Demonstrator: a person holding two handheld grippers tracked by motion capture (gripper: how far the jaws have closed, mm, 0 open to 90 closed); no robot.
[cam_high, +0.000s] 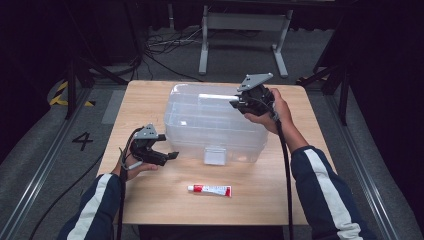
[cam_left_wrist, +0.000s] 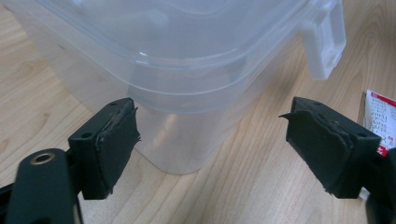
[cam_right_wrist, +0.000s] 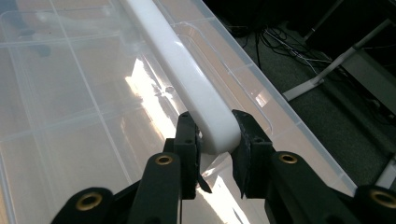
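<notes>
A clear plastic storage box with its lid on stands in the middle of the wooden table. My right gripper is over the box's far right corner, shut on the end of the lid's white handle, which sits squeezed between the pads. My left gripper hovers at the box's near left corner, jaws wide open, with the rounded box corner just ahead and nothing between them. A white and red tube lies in front of the box, its end visible beside the left gripper's right jaw.
A white latch hangs on the box's front wall, also seen in the left gripper view. Behind the table are a grey desk frame and loose cables on the floor. Bare tabletop lies around the tube.
</notes>
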